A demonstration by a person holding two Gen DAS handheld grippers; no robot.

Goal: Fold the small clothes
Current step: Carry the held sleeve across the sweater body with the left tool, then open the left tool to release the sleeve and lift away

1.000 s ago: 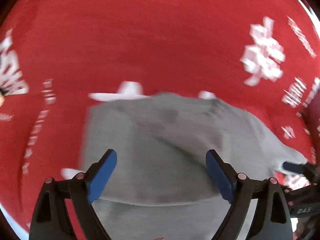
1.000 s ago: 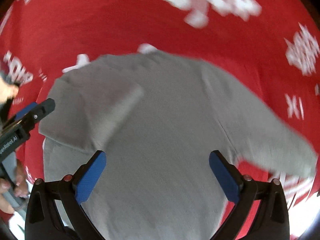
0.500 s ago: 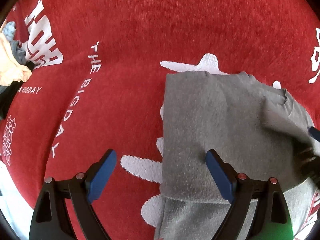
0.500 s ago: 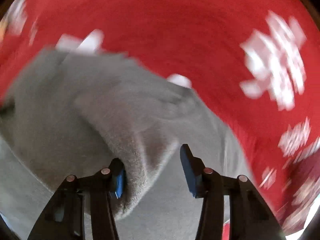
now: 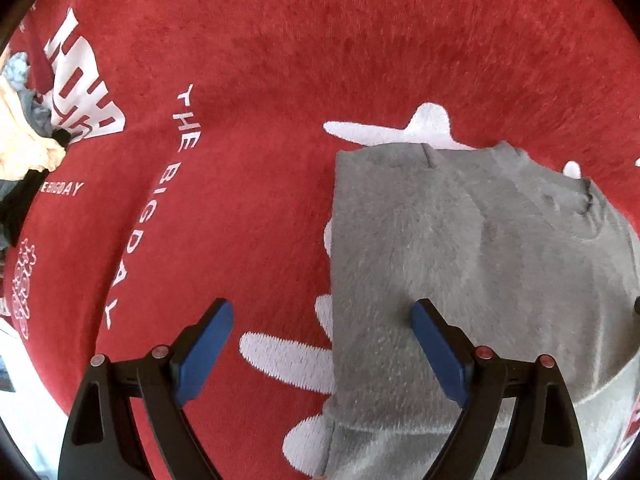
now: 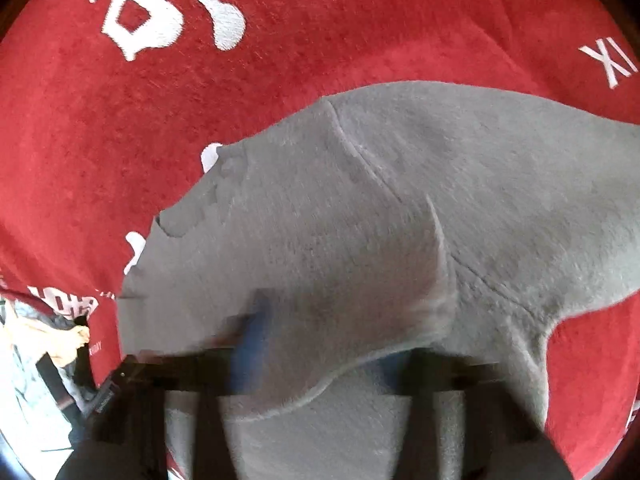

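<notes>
A small grey fleece sweater (image 5: 460, 264) lies on a red printed blanket (image 5: 260, 80), its left side folded over with a straight edge. My left gripper (image 5: 320, 340) is open and empty, hovering over that folded left edge. In the right wrist view the sweater (image 6: 400, 208) fills the middle, with one sleeve (image 6: 560, 184) stretched to the right. A folded flap of the sweater drapes over my right gripper (image 6: 320, 344), which is blurred; its jaws look close together on the flap, but the grip is not clearly visible.
A pile of other clothes, cream, grey and black (image 5: 24, 152), lies at the blanket's left edge; it also shows in the right wrist view (image 6: 52, 336). White lettering and snowflake prints mark the blanket. A pale floor shows beyond the blanket's lower left edge (image 5: 24, 380).
My left gripper has swung left off the sweater and stays open. My right gripper has narrowed from wide open onto the left flap and carried it across the sweater.
</notes>
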